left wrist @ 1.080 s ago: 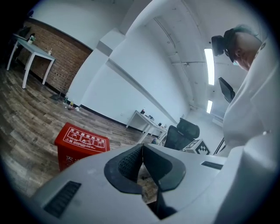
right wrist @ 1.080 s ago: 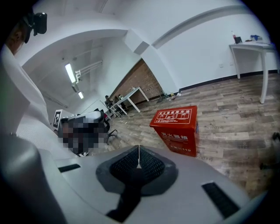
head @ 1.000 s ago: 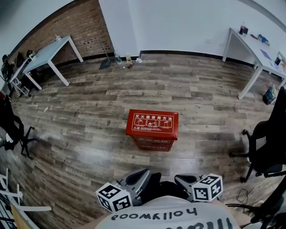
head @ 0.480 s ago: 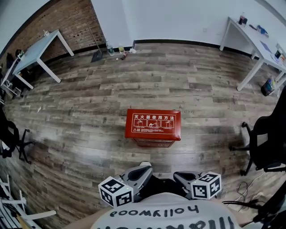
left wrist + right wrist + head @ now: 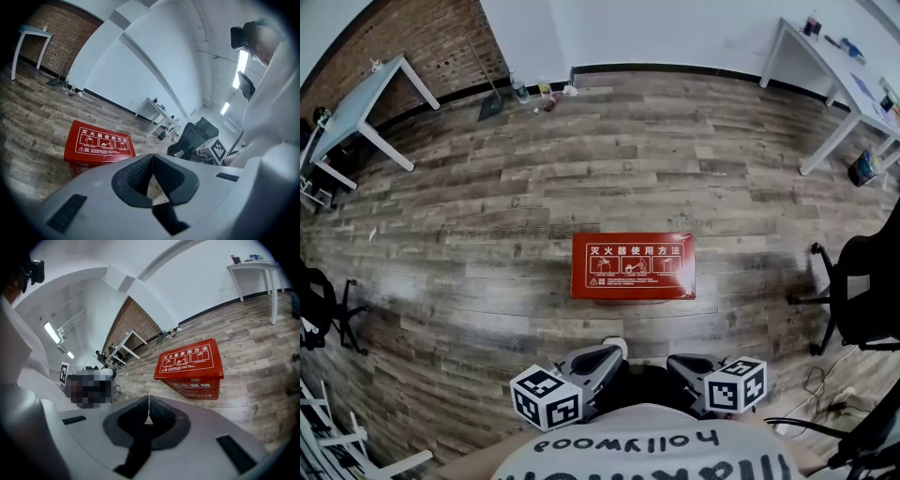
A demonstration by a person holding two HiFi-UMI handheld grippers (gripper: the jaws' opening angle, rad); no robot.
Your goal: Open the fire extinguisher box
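There is one red fire extinguisher box on the floor, and its lid label carries three small pictures in a row. There are two grippers: the left hand-held gripper and the right hand-held gripper. Each bears one marker cube, so two in all: the left cube and the right cube. There are two white surfaces, the left surface and the right surface. There are two black office chairs, the left chair and the right chair. The small things by the far wall are too small to count.
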